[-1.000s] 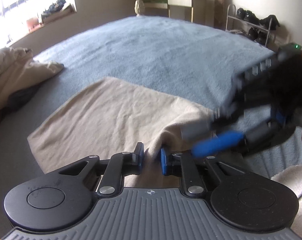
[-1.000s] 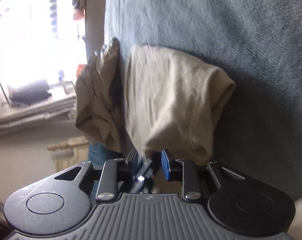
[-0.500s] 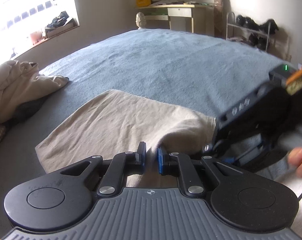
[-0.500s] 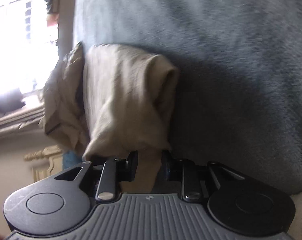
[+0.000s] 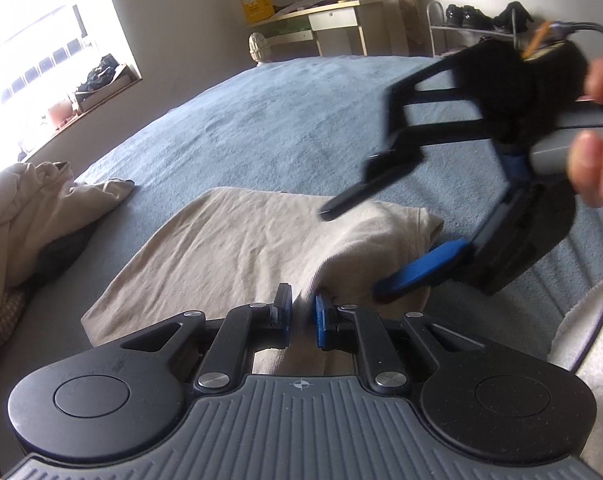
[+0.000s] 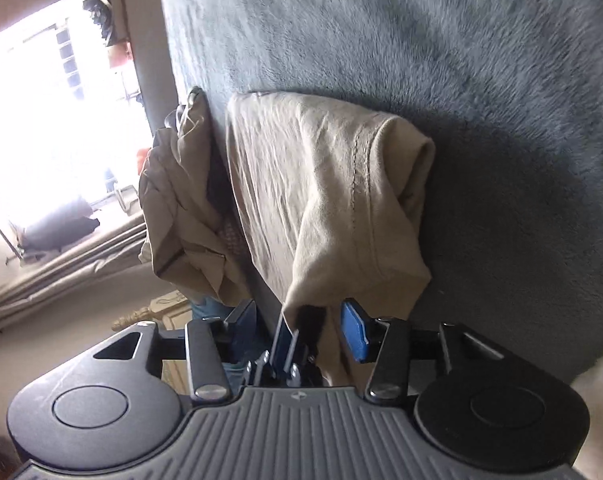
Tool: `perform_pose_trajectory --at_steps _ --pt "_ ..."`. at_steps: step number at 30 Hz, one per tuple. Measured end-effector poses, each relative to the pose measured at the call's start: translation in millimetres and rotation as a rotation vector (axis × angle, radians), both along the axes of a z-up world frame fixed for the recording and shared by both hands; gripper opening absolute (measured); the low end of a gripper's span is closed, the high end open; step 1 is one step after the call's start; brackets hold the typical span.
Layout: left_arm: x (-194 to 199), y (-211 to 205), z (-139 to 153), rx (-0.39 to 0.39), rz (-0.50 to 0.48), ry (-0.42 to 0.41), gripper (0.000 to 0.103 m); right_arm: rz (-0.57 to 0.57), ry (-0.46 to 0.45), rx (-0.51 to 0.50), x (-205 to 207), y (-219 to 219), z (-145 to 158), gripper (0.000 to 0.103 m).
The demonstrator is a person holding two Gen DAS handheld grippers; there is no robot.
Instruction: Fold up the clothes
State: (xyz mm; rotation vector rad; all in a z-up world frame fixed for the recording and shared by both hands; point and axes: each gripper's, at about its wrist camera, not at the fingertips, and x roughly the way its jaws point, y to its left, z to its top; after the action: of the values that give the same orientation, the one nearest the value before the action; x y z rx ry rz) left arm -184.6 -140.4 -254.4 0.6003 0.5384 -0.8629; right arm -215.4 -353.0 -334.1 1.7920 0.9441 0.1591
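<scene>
A beige garment (image 5: 261, 248) lies partly folded on the blue bedspread (image 5: 281, 120). My left gripper (image 5: 301, 314) is shut on the garment's near edge, which is bunched between its pads. In the left wrist view my right gripper (image 5: 351, 254) hovers at the garment's right corner with its jaws spread, and a person's hand (image 5: 597, 152) holds it. In the right wrist view the right gripper (image 6: 299, 324) is opening. The garment (image 6: 325, 184) hangs between its jaws and the pads do not press it. The left gripper's fingertips (image 6: 283, 344) show there too.
A rumpled pile of beige clothes (image 5: 29, 208) lies at the bed's left edge under the bright window, and it shows in the other view too (image 6: 181, 208). A desk (image 5: 333, 20) and a shoe rack (image 5: 481, 20) stand beyond the bed. A white fluffy cloth (image 5: 581, 320) lies near right.
The right gripper has spread its jaws, let go of the garment's edge and rolled, rising at the garment's right corner. The left gripper keeps its grip and has stayed put.
</scene>
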Motion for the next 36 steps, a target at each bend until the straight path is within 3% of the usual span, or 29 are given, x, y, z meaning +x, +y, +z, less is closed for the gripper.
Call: perform_pose_trajectory --at_steps 4,6,7,10,19,22,24,26,31,33,35,36 --pt "-0.8 3.2 -2.7 0.012 -0.005 -0.004 0.011 0.006 0.031 0.002 20.0 6.6 -8.0 0.055" --pt "-0.6 5.7 -4.6 0.022 -0.003 0.01 0.012 0.007 0.036 -0.044 28.5 9.9 -5.4 0.042" --pt "-0.9 7.3 -5.3 0.029 -0.005 0.015 0.013 0.013 0.04 -0.068 30.0 10.2 -4.4 0.028" --pt "-3.4 14.0 -6.2 0.055 -0.017 0.02 0.02 0.008 0.044 -0.083 26.0 10.0 -6.5 0.015" --pt "-1.8 37.4 -11.9 0.098 0.016 0.052 0.023 0.016 -0.013 -0.139 9.3 2.6 -6.0 0.013" --pt "-8.4 41.4 -5.9 0.088 0.02 -0.011 0.017 0.046 -0.085 -0.201 11.5 2.3 5.2 0.01" --pt "-12.6 42.8 -5.4 0.104 0.011 -0.051 0.017 0.077 -0.157 -0.274 14.0 1.1 16.1 0.01" --pt "-11.8 43.4 -14.4 0.138 0.007 -0.032 0.017 0.112 -0.175 -0.324 16.2 1.2 14.5 0.009" --pt "-7.0 45.7 -15.9 0.128 0.025 0.01 0.017 0.084 -0.098 -0.201 9.8 -4.3 -7.2 0.011" --pt "-4.0 46.3 -15.0 0.121 0.036 0.03 0.017 0.089 -0.095 -0.208 3.4 -7.4 0.3 0.02" --pt "-3.5 47.0 -14.8 0.117 0.042 0.036 0.018 0.097 -0.106 -0.213 -6.3 -11.3 10.2 0.044" --pt "-3.8 47.0 -14.9 0.118 0.043 0.035 0.018 0.102 -0.12 -0.221 -12.7 -13.6 15.9 0.048"
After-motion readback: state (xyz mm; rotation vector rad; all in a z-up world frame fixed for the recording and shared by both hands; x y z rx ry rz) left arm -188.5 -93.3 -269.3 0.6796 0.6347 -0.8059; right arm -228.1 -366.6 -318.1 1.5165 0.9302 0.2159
